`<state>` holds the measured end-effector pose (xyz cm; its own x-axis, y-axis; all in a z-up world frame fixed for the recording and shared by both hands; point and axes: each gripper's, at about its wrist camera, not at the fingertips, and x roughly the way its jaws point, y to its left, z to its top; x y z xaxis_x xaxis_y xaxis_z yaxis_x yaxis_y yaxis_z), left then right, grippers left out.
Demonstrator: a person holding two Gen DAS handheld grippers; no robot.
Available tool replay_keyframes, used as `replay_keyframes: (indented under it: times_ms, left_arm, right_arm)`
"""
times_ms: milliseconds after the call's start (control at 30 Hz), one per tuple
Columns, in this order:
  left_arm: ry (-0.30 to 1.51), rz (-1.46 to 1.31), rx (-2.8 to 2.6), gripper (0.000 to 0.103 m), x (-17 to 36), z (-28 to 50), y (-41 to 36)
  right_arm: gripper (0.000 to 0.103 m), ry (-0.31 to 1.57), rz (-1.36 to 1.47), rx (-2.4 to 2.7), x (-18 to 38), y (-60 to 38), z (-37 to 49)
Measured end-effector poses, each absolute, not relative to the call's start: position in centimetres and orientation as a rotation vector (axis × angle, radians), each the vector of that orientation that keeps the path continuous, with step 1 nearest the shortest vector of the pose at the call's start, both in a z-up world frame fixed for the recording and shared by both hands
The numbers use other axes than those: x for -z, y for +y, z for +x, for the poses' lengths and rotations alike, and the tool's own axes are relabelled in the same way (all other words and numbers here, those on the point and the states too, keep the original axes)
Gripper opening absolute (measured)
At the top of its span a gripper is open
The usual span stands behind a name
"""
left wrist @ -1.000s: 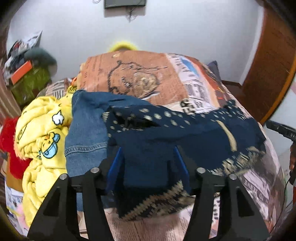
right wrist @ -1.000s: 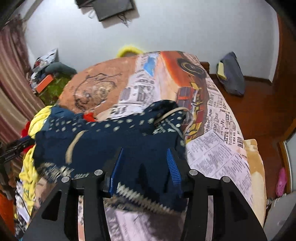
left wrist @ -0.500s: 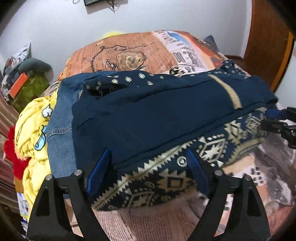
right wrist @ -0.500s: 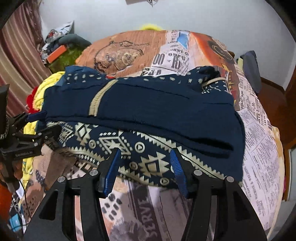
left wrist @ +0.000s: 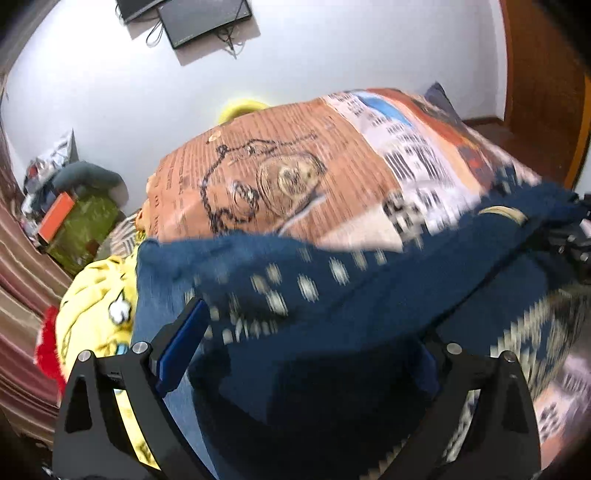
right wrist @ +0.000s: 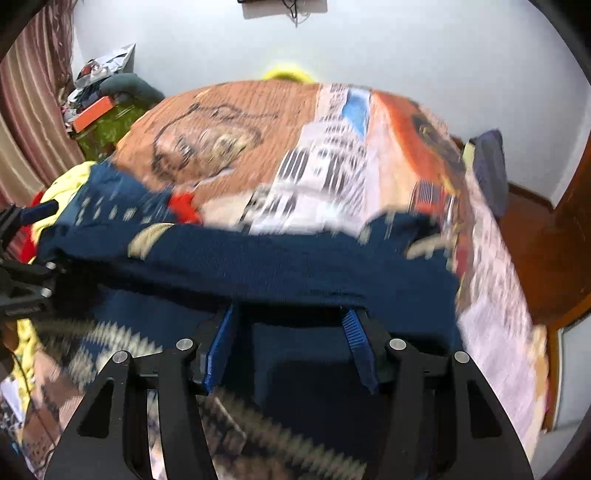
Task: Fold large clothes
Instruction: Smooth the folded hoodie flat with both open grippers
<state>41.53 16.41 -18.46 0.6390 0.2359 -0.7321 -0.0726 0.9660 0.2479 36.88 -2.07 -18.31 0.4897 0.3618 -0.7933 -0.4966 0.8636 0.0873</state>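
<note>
A bed covered in an orange and white newspaper-print bedspread [left wrist: 280, 177] fills the room, with a yellow cartoon-print blanket [left wrist: 92, 314] heaped at its left edge, a green box [left wrist: 86, 225] beyond that, and a dark wall-mounted screen [left wrist: 207, 18] above.

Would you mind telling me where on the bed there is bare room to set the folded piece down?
Free: the orange stretch of bedspread beyond the navy garment, toward the wall, and the newsprint strip along its right edge. Crowded: the left side, with the yellow clothes, denim and something red.
</note>
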Motion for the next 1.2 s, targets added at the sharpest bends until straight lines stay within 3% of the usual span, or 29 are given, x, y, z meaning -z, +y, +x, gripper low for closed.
replay_keyframes:
  times_ms: [233, 367, 433, 867, 1000, 1200]
  left_arm:
    - [0.788, 0.084, -0.317, 0.097, 13.1, 45.7, 20.8]
    - [0.737, 0.019, -0.301, 0.098, 10.7, 44.4, 22.2]
    - [0.735, 0.011, -0.282, 0.098, 10.5, 43.1, 22.3]
    - [0.958, 0.052, -0.042, 0.098, 20.4, 37.6, 16.3]
    - [0.963, 0.1, -0.072, 0.101, 22.3, 37.3, 16.3]
    - [0.925, 0.005, -0.092, 0.103, 21.8, 36.1, 19.2]
  right_arm:
    - [0.053, 0.796, -0.137, -0.394, 13.4, -1.9, 40.4]
    - [0.066, 0.757, -0.084, -0.433, 11.3, -2.8, 39.0]
    - [0.067, 0.744, -0.091, -0.457, 11.0, -2.9, 37.8]
    - [0.084, 0.932, -0.222, -0.605, 19.4, 0.2, 32.8]
    - [0.099, 0.927, -0.15, -0.579, 20.4, -1.9, 33.3]
    - [0.099, 0.949, -0.086, -0.489, 20.3, -6.7, 34.9]
